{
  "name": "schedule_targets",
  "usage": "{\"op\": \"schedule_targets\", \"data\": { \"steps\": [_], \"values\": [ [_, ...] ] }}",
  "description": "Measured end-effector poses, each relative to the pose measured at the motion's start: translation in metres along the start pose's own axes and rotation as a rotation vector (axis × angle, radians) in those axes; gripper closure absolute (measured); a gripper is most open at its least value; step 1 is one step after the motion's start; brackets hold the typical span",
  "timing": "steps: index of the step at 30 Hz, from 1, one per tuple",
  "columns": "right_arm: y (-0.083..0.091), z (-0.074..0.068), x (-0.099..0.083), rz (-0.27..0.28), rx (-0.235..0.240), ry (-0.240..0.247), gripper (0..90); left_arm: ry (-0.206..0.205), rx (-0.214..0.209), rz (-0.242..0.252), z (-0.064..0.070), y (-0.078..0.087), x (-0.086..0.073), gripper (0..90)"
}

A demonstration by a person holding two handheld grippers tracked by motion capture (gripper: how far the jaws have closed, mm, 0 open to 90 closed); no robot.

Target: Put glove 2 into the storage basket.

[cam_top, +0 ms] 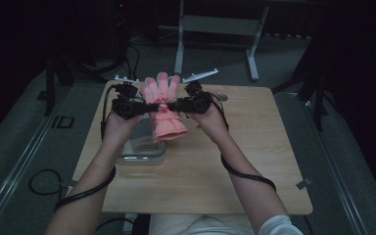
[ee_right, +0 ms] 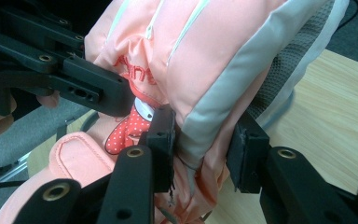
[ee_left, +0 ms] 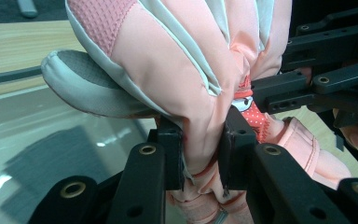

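High view first: a pink padded glove hangs in the air above the wooden table, pinched at its waist from both sides, fingers pointing away from the person and cuff drooping toward them. Just below the glove, on the person's left side, sits a clear plastic container with something pale inside, too dim to name.

This looks like the carry step: the glove is lifted, held between two tools, and the container seems the likely drop spot. That is a judgement only. The next move would call for both hands travelling together, keeping the pinch even so the soft fabric doesn't slide, then lowering the cuff end in first.

Now the tools. The left gripper has its jaws drawn in close, with a thick fold of glove fabric bunched between the pads; it is clamped on the glove's side near the thumb. In the same view the glove's grey-palmed thumb juts out over the container's clear wall.

The right gripper stands a little wider, jaws squeezing the opposite edge where the grey trim runs, fabric bulging between them. A firm hold on both sides, glove fully clear of the table.
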State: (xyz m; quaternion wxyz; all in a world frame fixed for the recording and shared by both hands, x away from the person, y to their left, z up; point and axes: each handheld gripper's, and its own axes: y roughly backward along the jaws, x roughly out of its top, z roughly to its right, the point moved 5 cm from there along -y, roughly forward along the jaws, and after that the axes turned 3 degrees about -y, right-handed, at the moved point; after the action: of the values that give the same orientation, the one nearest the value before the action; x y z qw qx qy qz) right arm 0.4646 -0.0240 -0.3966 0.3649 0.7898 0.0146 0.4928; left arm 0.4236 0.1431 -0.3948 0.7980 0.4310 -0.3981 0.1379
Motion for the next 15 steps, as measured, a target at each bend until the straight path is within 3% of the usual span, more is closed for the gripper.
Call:
{"op": "schedule_targets", "data": {
  "steps": [8, 15],
  "values": [
    [-0.03, -0.02, 0.014, -0.028, 0.039, 0.025, 65.5, 0.03, 0.039, 0.004, -0.024, 0.021, -0.01, 73.5],
    [-0.047, -0.029, 0.016, -0.046, 0.055, 0.031, 65.5, 0.048, 0.053, 0.004, -0.037, 0.028, -0.019, 73.5]
  ]
}}
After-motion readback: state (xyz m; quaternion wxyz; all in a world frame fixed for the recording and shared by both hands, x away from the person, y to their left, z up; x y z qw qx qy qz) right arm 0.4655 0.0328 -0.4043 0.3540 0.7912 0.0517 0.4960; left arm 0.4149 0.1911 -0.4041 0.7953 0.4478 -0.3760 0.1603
